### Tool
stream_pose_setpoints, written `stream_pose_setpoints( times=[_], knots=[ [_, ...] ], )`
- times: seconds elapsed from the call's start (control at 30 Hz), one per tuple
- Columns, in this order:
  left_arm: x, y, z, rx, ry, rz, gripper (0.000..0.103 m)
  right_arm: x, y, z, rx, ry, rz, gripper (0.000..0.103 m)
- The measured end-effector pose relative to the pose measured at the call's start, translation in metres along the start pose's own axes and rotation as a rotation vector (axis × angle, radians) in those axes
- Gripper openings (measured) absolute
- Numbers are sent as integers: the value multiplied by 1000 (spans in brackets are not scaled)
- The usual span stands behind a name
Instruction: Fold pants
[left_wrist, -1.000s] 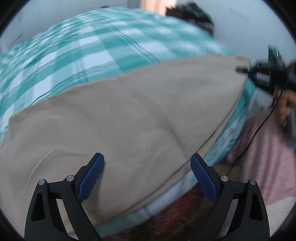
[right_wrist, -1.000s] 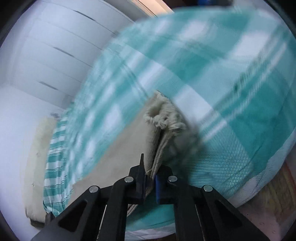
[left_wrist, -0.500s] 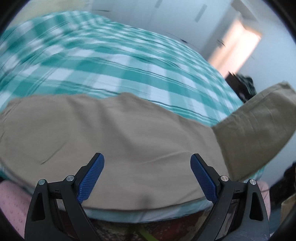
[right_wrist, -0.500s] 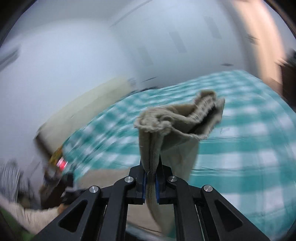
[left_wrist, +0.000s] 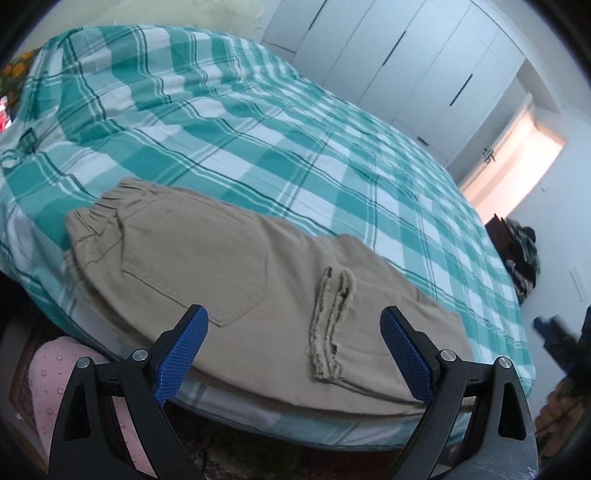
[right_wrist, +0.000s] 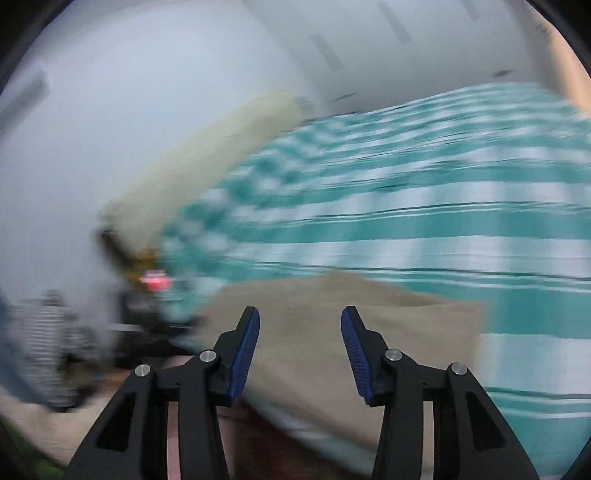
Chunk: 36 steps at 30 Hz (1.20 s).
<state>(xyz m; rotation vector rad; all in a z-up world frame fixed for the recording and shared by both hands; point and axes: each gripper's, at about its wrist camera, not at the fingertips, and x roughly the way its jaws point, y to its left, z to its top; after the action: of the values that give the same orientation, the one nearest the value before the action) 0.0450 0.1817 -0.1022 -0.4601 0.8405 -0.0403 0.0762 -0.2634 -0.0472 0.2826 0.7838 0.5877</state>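
Note:
Tan pants (left_wrist: 229, 273) lie along the near edge of the bed, legs folded back so the frayed cuffs (left_wrist: 332, 321) rest on the seat near a back pocket; the elastic waistband is at the left. My left gripper (left_wrist: 293, 343) is open and empty, hovering just in front of the pants at the bed edge. My right gripper (right_wrist: 300, 343) is open and empty above the blurred pants (right_wrist: 332, 332), which show in the right wrist view; that view is smeared by motion.
The bed wears a teal and white checked sheet (left_wrist: 258, 122). White wardrobe doors (left_wrist: 399, 62) stand behind it. A pink dotted cloth (left_wrist: 55, 365) lies below the bed edge at left. Dark clutter (left_wrist: 521, 254) sits at the far right wall.
My right gripper carried the cuffs over onto the seat of the pants, opened and let them go, and now swings away. My left gripper has turned towards the waistband, still open.

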Motion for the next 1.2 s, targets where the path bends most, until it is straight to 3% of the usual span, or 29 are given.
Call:
stream_pose_setpoints(
  times=[0.07, 0.1, 0.17, 0.23, 0.3, 0.37, 0.47, 0.6, 0.73, 0.87, 1.0, 1.1, 1.2],
  knots=[
    [11, -12, -4, 13, 33, -25, 95, 8, -23, -13, -35, 48, -169, 47],
    [19, -25, -8, 37, 59, -47, 95, 15, -31, -22, -38, 86, -199, 47],
    [31, -54, -17, 111, 98, -86, 95, 33, -40, -41, -41, 143, -198, 47],
    [51, -97, -30, 249, 138, -121, 95, 57, -41, -65, -66, 208, -207, 47],
    [75, -130, -46, 372, 176, -113, 95, 89, -43, -95, -78, 290, -256, 48],
    [102, -148, -62, 454, 228, -58, 94, 102, -39, -109, -146, 275, -316, 48],
    [122, -137, -75, 428, 296, 30, 89, 97, -43, -107, -161, 284, -305, 47],
    [114, -119, -77, 419, 276, 21, 89, 89, -45, -111, -166, 260, -291, 47],
    [108, -107, -75, 390, 280, 1, 86, 91, -36, -100, -141, 305, -300, 47],
    [108, -106, -81, 409, 284, -11, 86, 88, -40, -64, -39, 406, -253, 47],
    [107, -106, -82, 411, 280, -7, 86, 84, -45, -12, -16, 321, -234, 47],
    [107, -105, -82, 409, 280, -8, 86, 110, -67, 4, 5, 325, -261, 48],
    [107, -106, -83, 414, 274, -7, 86, 149, -106, -22, 130, 448, -275, 47]
  ],
)
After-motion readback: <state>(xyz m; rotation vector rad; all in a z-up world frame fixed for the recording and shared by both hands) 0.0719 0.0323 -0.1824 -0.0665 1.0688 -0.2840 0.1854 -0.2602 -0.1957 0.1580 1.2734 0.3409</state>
